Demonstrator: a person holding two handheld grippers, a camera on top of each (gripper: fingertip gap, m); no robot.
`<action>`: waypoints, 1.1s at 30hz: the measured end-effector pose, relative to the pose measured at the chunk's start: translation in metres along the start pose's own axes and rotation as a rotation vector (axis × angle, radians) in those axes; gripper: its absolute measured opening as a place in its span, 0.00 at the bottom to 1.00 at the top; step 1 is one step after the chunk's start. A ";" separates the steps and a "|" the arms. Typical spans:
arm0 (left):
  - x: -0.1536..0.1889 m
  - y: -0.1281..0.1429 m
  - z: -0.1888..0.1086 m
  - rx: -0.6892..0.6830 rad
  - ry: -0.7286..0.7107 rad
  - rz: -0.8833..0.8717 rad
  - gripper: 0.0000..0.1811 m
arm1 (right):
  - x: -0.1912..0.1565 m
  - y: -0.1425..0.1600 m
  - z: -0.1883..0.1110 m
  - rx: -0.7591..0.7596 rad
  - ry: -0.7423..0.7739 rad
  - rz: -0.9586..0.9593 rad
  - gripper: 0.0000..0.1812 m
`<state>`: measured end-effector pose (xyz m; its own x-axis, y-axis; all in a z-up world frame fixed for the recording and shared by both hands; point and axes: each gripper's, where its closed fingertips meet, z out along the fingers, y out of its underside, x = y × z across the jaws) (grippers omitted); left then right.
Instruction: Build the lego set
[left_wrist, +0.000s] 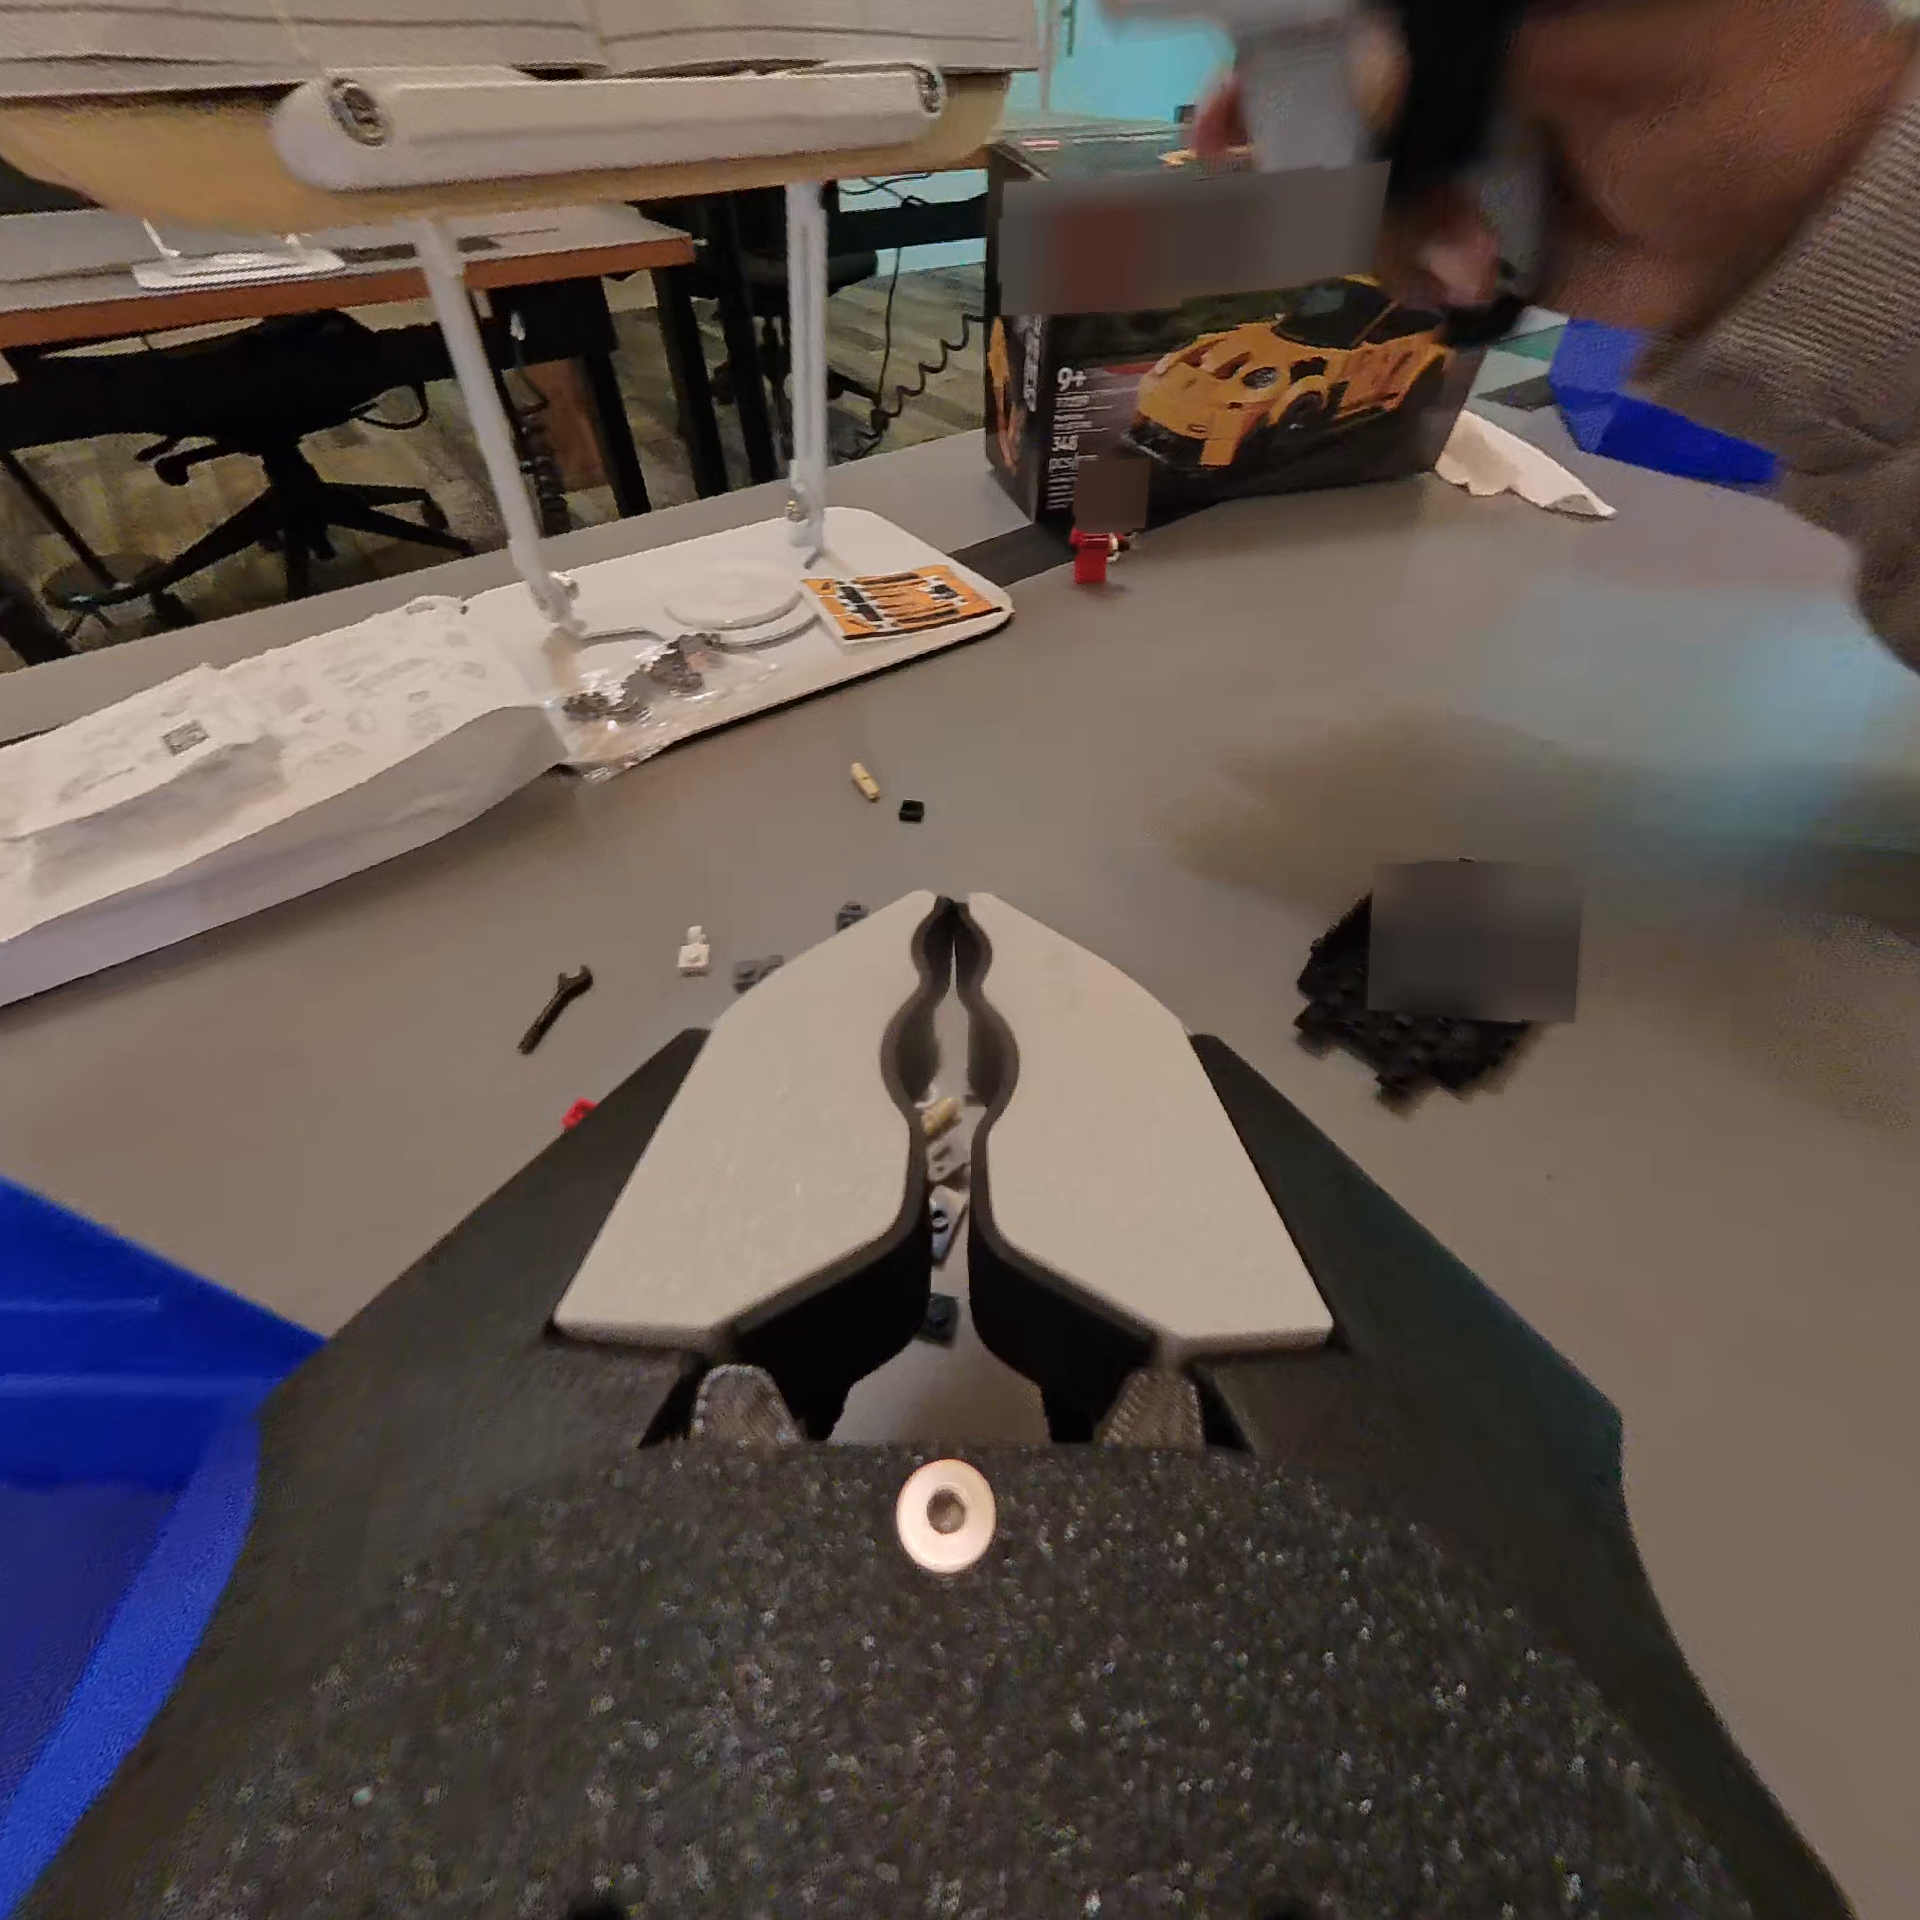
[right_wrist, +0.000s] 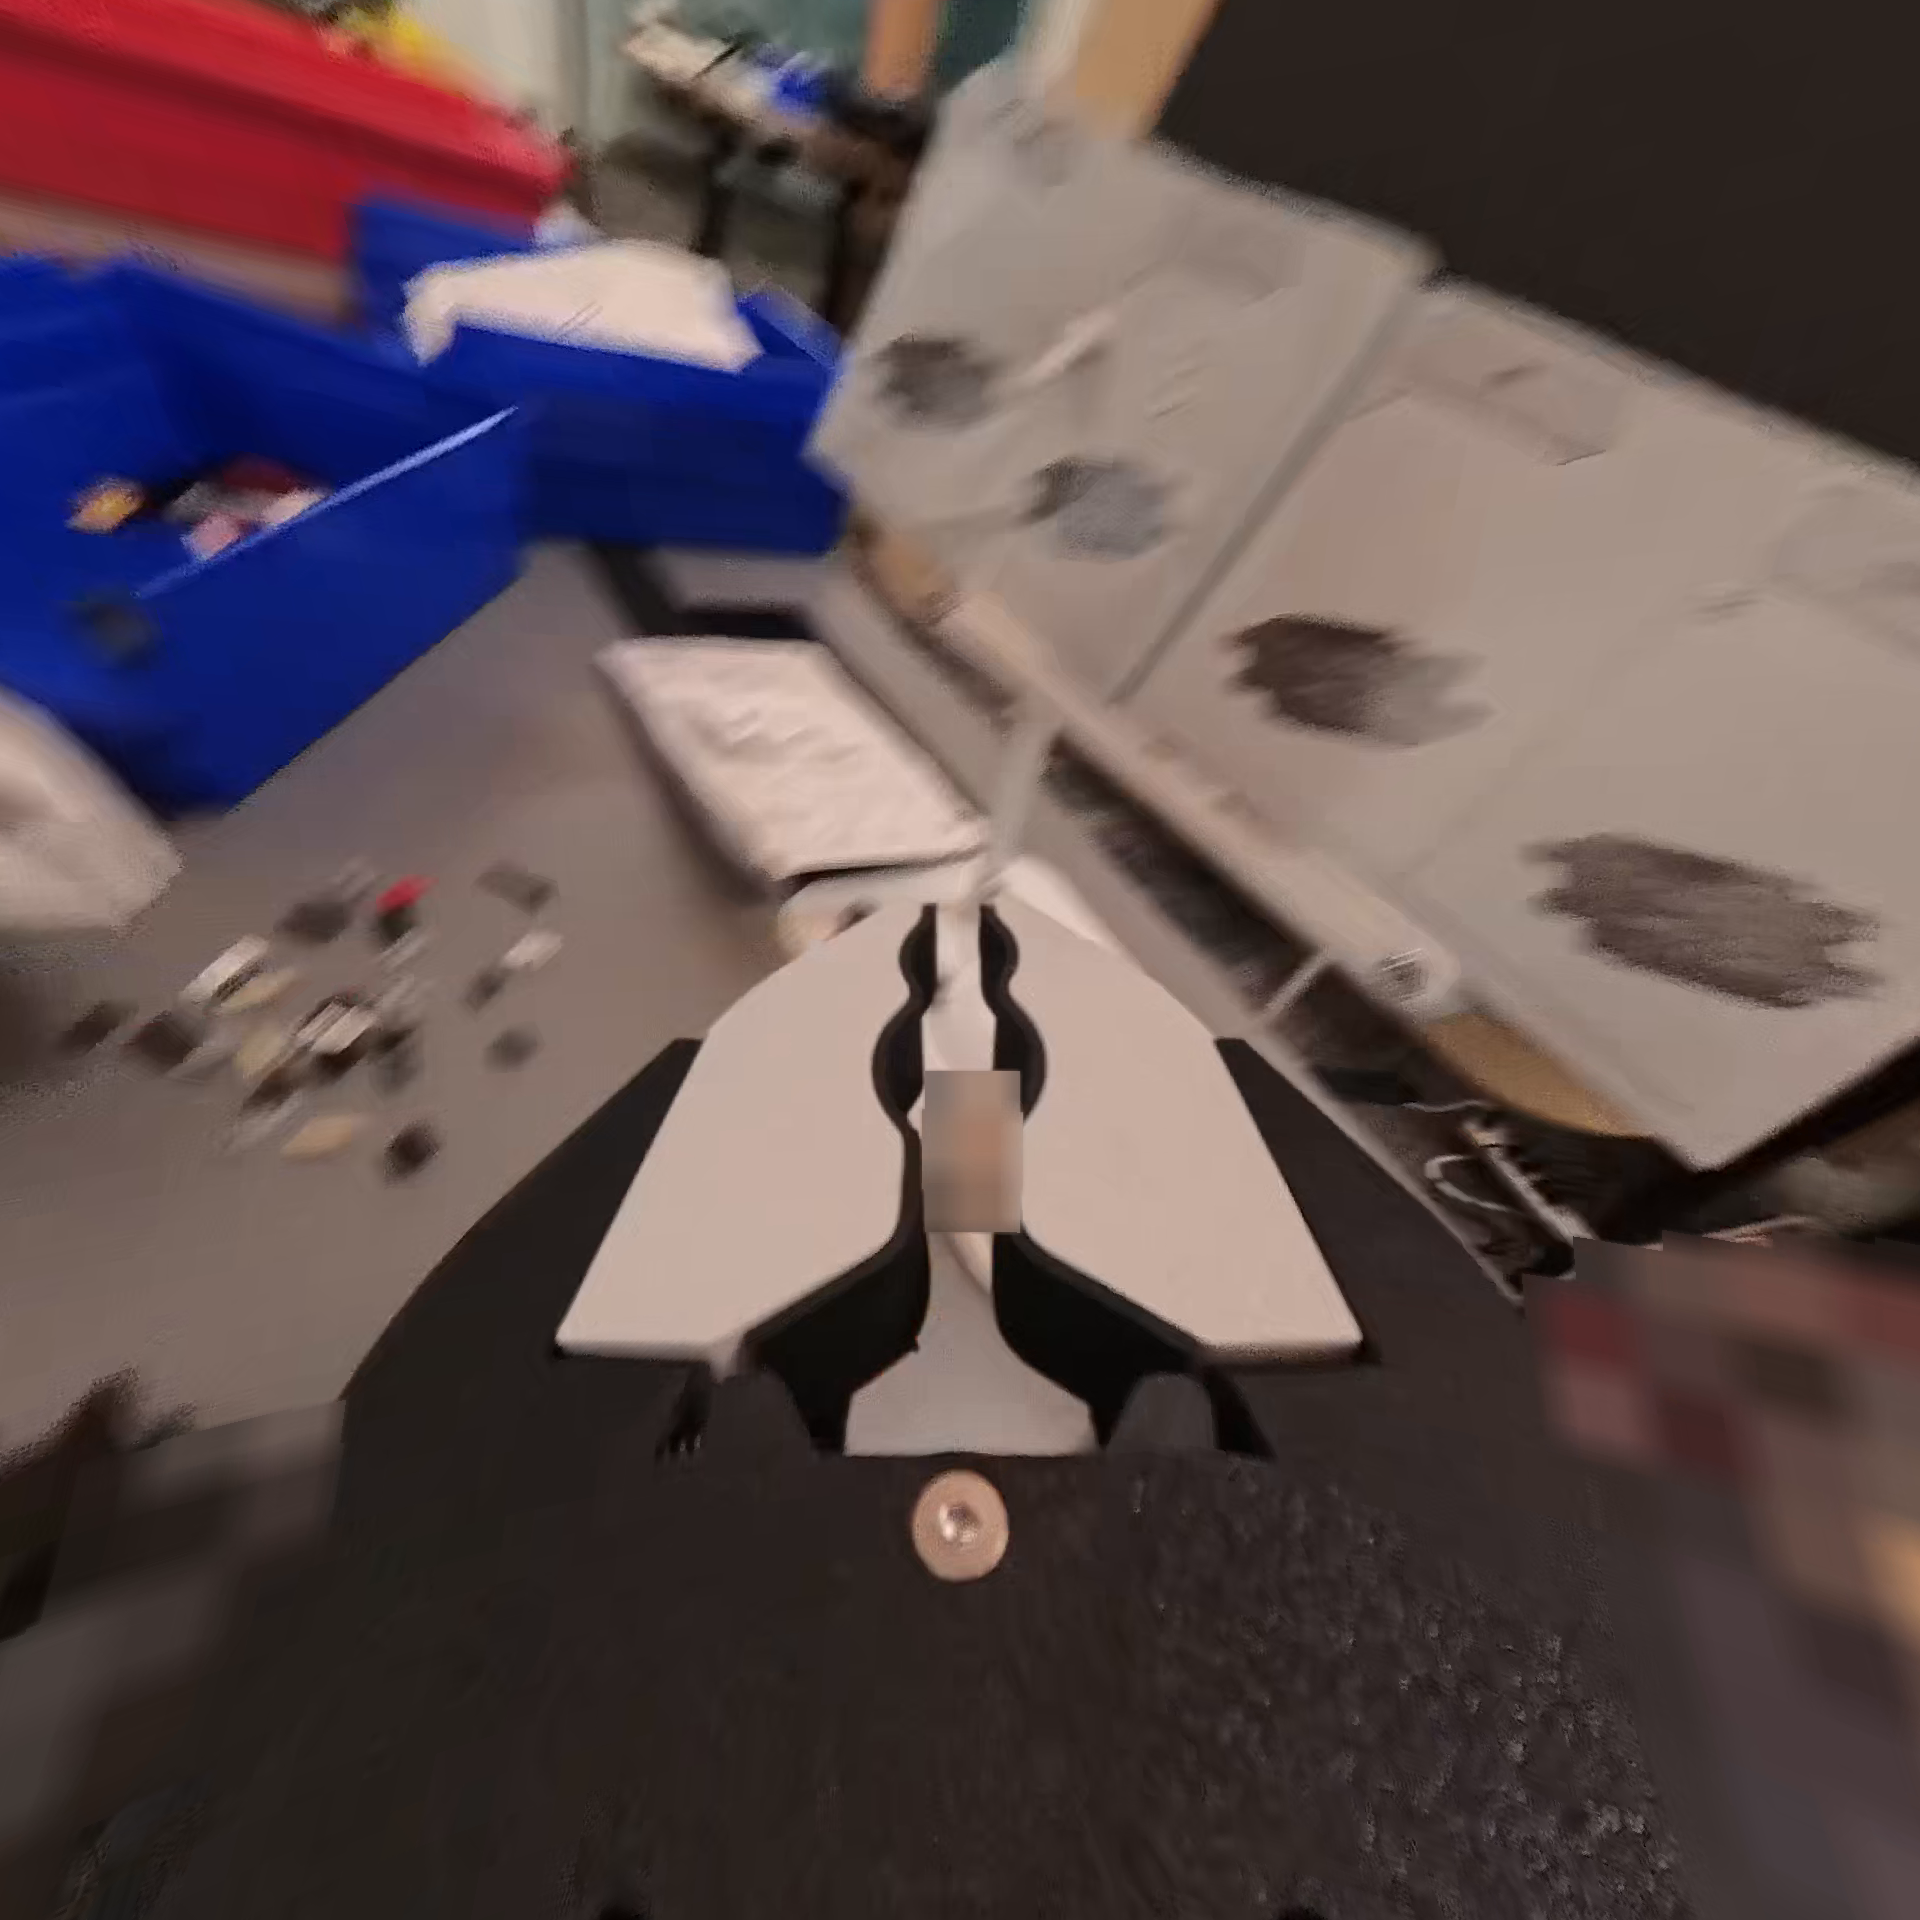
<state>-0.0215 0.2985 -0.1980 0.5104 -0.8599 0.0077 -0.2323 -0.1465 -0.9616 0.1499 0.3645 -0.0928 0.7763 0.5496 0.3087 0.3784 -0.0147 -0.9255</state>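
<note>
- The left gripper hangs low over the grey table; its pale fingers meet at the tips and nothing is pinched there; a few small tan and grey bricks lie on the table beneath the wavy slot between them.
- More loose pieces are scattered just ahead and to the left: a thin black wrench-shaped part; a small white brick; a tan pin beside a tiny black piece; a red bit peeks out by the gripper's side.
- A black studded assembly, flat and partly covered by a blurred patch, sits on the table to the right of the fingers.
- The open instruction booklet lies at the left; next to it a clear bag of dark parts and an orange sticker sheet rest on the base of a white stand.
- The set's box, printed with an orange car, stands farther back; a small red figure stands in front of it.
- The right gripper is seen through heavy motion blur; its fingers are slightly parted around something white, and I cannot tell whether it is gripped.
- In that view, scattered pieces lie at the left near blue bins.
</note>
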 end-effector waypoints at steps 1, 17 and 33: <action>-0.005 -0.001 -0.002 -0.004 -0.014 -0.009 0.00 | -0.026 0.013 -0.010 -0.051 -0.093 -0.028 0.07; -0.021 0.000 -0.009 -0.001 -0.067 0.011 0.00 | -0.197 0.144 -0.063 -0.522 -0.735 -0.197 0.31; -0.008 -0.015 -0.011 0.041 -0.023 0.028 0.00 | -0.155 0.070 0.002 -0.338 -0.572 -0.231 0.18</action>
<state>-0.0311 0.3019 -0.1809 0.5230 -0.8520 -0.0247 -0.2127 -0.1024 -0.9717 0.0545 0.2801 -0.2061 0.3056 0.9216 0.2393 0.7094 -0.0528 -0.7028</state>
